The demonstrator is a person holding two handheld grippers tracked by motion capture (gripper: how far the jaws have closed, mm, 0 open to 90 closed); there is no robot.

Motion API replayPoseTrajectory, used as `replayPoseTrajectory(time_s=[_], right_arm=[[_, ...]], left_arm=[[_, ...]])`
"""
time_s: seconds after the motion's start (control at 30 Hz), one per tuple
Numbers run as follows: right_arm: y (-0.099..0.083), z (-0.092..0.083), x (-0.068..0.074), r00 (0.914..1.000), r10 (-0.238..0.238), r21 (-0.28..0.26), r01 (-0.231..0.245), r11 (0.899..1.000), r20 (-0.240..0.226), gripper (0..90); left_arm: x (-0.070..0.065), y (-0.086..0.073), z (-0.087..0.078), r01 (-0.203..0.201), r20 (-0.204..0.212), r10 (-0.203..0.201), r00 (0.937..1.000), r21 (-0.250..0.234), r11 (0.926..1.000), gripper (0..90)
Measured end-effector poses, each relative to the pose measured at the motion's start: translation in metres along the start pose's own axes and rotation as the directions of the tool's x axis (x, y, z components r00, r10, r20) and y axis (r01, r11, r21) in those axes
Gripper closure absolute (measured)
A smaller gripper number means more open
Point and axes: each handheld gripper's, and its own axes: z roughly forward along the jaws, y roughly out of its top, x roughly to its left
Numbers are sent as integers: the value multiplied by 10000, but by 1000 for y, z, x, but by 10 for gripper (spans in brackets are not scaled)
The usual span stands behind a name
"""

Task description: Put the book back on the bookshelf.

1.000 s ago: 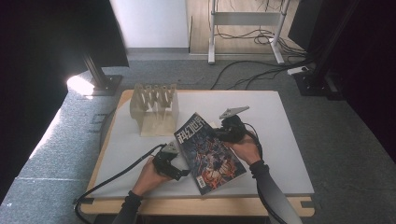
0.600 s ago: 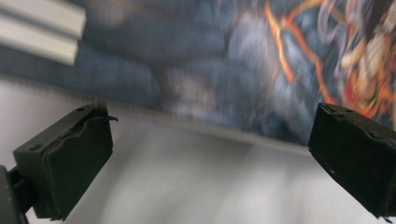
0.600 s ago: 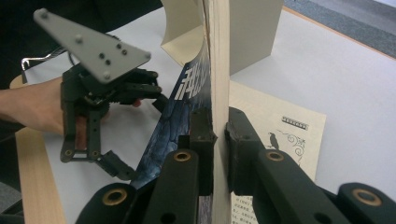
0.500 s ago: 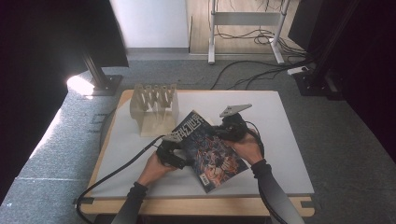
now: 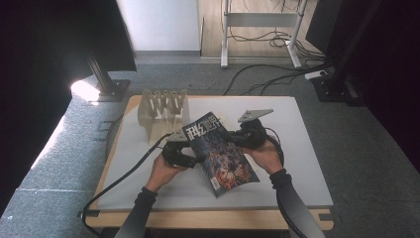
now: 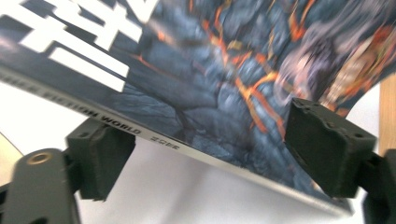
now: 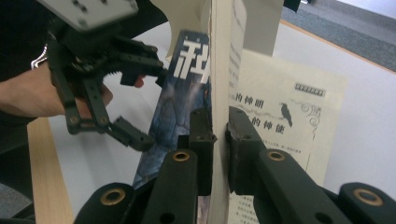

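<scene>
A magazine [image 5: 220, 151] with a dark, lava-patterned cover and white title characters is held tilted above the white table [image 5: 302, 153]. My right gripper [image 5: 238, 138] is shut on the magazine's right edge; in the right gripper view its jaws [image 7: 219, 133] pinch the cover and pages, with a printed inner page [image 7: 280, 121] falling open. My left gripper [image 5: 192, 156] is open at the magazine's left spine edge. In the left gripper view the magazine [image 6: 224, 79] passes between the two wide-apart pads [image 6: 327, 144] without being pinched. The left gripper [image 7: 140, 105] also appears open in the right gripper view.
A pale wooden slotted rack [image 5: 163, 111] stands at the back left of the table, just behind the magazine's top corner. A black cable [image 5: 126, 176] trails from the left gripper off the table's front left. The wooden table border [image 5: 208, 218] runs along the front.
Both grippers and the magazine have shifted away from the person, toward the rack. The left gripper has moved in to the magazine's spine edge.
</scene>
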Motion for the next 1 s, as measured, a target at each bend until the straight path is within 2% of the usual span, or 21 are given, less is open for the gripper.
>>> replayPoseTrajectory(time_s=[0.03,0.1,0.13,0.17,0.23,0.37,0.43,0.63,0.67,0.7,0.73,0.77,0.83,0.9,0.93,0.97,1.0], right_arm=[[0,0,0,10000,-39,18,39,10000,35,801],[-1,0,0,9999,-54,44,53,10000,95,800],[-1,0,0,9999,-54,44,53,10000,95,800],[-2,-1,-1,10000,-29,-15,29,10000,94,800],[-2,-2,-2,9999,-33,-44,34,10000,112,800],[-3,-4,-3,9999,-27,-149,30,9999,167,800],[-3,-6,-4,9996,-81,-221,87,9997,254,800],[-3,-15,-7,9976,-105,-491,138,9987,681,808],[-3,-17,-8,9973,-53,-642,100,9979,729,810],[-3,-17,-8,9973,-53,-642,100,9979,729,810],[-3,-20,-8,9970,-125,-787,186,9967,764,811],[-3,-21,-8,9969,-143,-861,210,9961,778,812],[-3,-22,-8,9958,-230,-976,316,9947,888,813],[-5,-21,-9,9940,-287,-964,389,9946,1053,813],[-7,-19,-10,9931,-302,-924,409,9949,1137,813],[-9,-17,-11,9927,-311,-873,414,9953,1162,813],[-9,-17,-11,9927,-311,-873,414,9953,1162,813]], left_arm=[[-2,5,-3,-65,-414,65,9991,-3,10000,338],[-2,7,-4,-137,-517,138,9986,20,9999,437],[-3,8,-5,-197,-747,204,9970,100,9998,437],[-3,9,-6,-227,-807,240,9964,169,9996,508],[-3,12,-7,-100,-777,116,9969,217,9997,523],[-4,18,-12,-134,-895,160,9959,289,9995,560],[-4,22,-18,-64,-842,68,9964,53,10000,606],[-11,37,-40,-675,-931,646,9936,-288,9973,689],[-15,41,-47,-959,-1008,910,9907,-448,9944,714],[-15,41,-47,-959,-1008,910,9907,-448,9944,730],[-19,45,-55,-1256,-1136,1177,9865,-647,9900,745],[-19,45,-55,-1256,-1136,1177,9865,-647,9900,762],[-27,49,-64,-1731,-1298,1615,9783,-834,9814,793],[-31,48,-66,-2049,-1366,1929,9717,-800,9755,812],[-31,48,-66,-2049,-1366,1929,9717,-800,9755,817],[-34,44,-64,-2299,-1474,2189,9646,-622,9712,816],[-34,44,-64,-2299,-1474,2189,9646,-622,9712,817]])
